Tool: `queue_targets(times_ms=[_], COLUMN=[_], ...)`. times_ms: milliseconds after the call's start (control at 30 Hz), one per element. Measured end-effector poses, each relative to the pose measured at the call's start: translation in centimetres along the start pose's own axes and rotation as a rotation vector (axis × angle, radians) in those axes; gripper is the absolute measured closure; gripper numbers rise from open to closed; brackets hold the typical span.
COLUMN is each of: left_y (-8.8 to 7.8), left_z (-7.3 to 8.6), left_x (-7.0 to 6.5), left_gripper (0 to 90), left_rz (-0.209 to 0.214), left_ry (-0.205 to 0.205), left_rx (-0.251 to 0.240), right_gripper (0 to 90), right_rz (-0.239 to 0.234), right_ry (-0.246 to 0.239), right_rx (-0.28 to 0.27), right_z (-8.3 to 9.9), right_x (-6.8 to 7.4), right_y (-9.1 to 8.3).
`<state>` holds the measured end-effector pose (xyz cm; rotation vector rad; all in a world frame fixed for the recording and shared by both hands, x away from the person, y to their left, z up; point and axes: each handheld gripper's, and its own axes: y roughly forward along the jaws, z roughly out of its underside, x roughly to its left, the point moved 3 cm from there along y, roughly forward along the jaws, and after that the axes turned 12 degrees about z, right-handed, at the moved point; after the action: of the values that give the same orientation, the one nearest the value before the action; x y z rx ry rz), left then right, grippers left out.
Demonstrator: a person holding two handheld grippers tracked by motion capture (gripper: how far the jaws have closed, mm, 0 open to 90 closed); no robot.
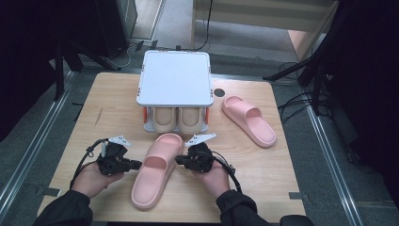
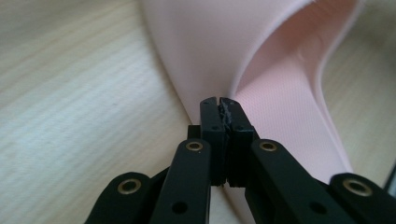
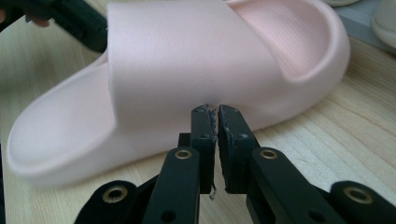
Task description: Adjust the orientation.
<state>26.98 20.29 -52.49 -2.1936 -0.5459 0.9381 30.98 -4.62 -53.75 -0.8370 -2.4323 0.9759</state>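
The fingers (image 2: 212,122) of the left gripper (image 2: 219,103) were closed pad against pad, with nothing between them, their tips at the side of the near pink slipper (image 1: 157,168) where its strap meets the sole. The fingers (image 3: 232,135) of the right gripper (image 3: 213,110) were likewise drawn together, a thin slit remaining between the pads and nothing held, their tips just short of the strap on the opposite side. In the high view the left gripper (image 1: 136,164) and the right gripper (image 1: 179,160) flanked this slipper from either side. The slipper lay on the wooden table (image 1: 99,122) near the front edge, toe pointing toward the shoe rack (image 1: 175,77) and almost reaching its base. Bare tabletop was available to the left of the left hand (image 1: 94,179) and between the right hand (image 1: 214,176) and the right table edge. Count: two pink slippers, two beige slippers (image 1: 178,118) stowed side by side beneath the white top panel of the rack, one rack, two grippers. The second pink slipper (image 1: 249,120) lay well apart at right, just beside the rack. The near slipper was a one-piece moulded slide, pale pink, with a broad smooth strap, a finely textured footbed and a thick rounded sole edge.
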Motion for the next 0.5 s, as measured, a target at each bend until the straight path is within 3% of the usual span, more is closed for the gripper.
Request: queue_targets(times_ms=[167, 500], left_y=[0.5, 0.6], left_z=[0.0, 0.1], left_x=[-0.9, -1.0], left_gripper=[88.3, 87.2], left_rz=[0.019, 0.037], left_ry=[0.009, 0.004], left_rx=[0.009, 0.008], right_gripper=[86.1, 85.7], right_rz=[0.011, 0.013], right_ry=[0.005, 0.008], right_rx=[0.004, 0.012], right_z=[-0.1, -0.3], right_x=[-0.4, -0.7], right_y=[0.1, 0.1])
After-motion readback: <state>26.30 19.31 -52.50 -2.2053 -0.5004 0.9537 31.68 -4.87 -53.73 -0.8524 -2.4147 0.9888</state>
